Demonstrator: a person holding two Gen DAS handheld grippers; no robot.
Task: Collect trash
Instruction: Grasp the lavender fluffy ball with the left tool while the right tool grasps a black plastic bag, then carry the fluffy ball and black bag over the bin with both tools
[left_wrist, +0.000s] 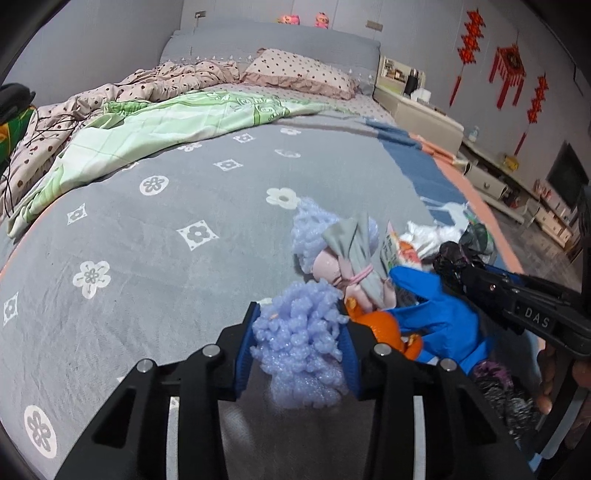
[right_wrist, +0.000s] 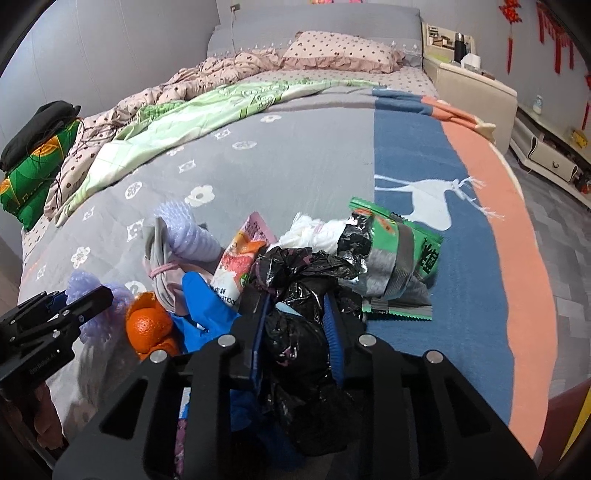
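A pile of trash lies on the bed's near right part. My left gripper (left_wrist: 301, 325) is shut on a lilac foam fruit net (left_wrist: 299, 350), also seen in the right wrist view (right_wrist: 96, 314). My right gripper (right_wrist: 297, 306) is shut on a crumpled black plastic bag (right_wrist: 306, 354), also seen in the left wrist view (left_wrist: 452, 258). Beside them lie orange peel (right_wrist: 147, 325), a blue glove (right_wrist: 207, 310), a grey and pink sock bundle (left_wrist: 354, 266), a second lilac net (left_wrist: 314, 225), a snack wrapper (right_wrist: 240, 266), white tissue (right_wrist: 314, 229) and a green foil wrapper (right_wrist: 402, 254).
A grey flowered blanket (left_wrist: 166, 236) covers the bed, with a blue and salmon border (right_wrist: 480, 258) at right. A green quilt (left_wrist: 166, 125) and pink bedding (left_wrist: 155, 85) lie farther back. A nightstand (left_wrist: 417, 110) and low cabinets (left_wrist: 517, 184) stand at right.
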